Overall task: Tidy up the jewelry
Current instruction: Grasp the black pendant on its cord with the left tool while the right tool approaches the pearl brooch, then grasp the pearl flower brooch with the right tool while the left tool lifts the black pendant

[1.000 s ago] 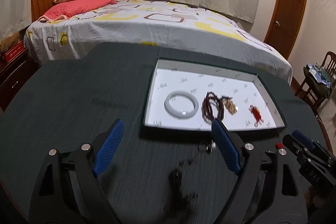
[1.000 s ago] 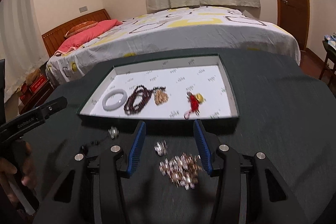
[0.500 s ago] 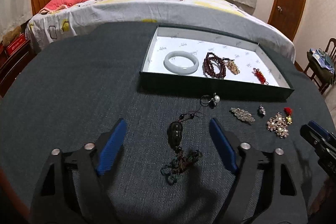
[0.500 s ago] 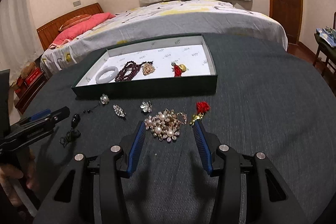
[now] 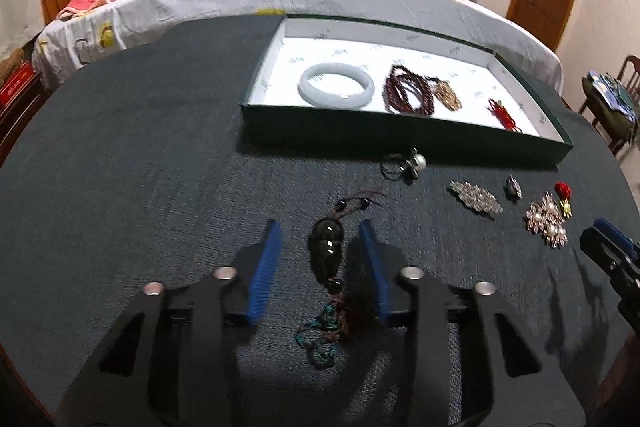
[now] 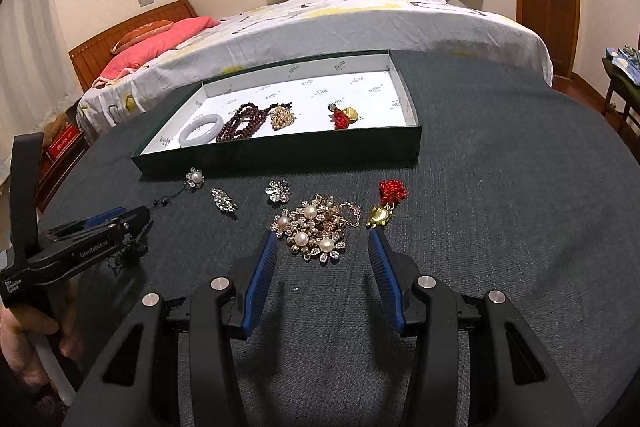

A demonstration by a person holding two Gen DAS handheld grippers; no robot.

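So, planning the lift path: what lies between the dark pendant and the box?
Left wrist view: only a pearl ring on bare cloth between dark pendant and box.

tray front wall (image 6: 280, 157): blocks a low, level way in
right tabletop (image 6: 520, 227): open, bare

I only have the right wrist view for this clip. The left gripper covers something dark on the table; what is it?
Observer: A dark green oval stone pendant on a cord, lying inside the left gripper, whose jaws are closing; neither pad touches it.
Reviewer: Does anything trail from it?
Observer: A teal and brown tassel, toward the camera.
Reviewer: Is the bangle whole?
Observer: Yes, the pale white stone bangle shows as a full ring, flat in the green tray.
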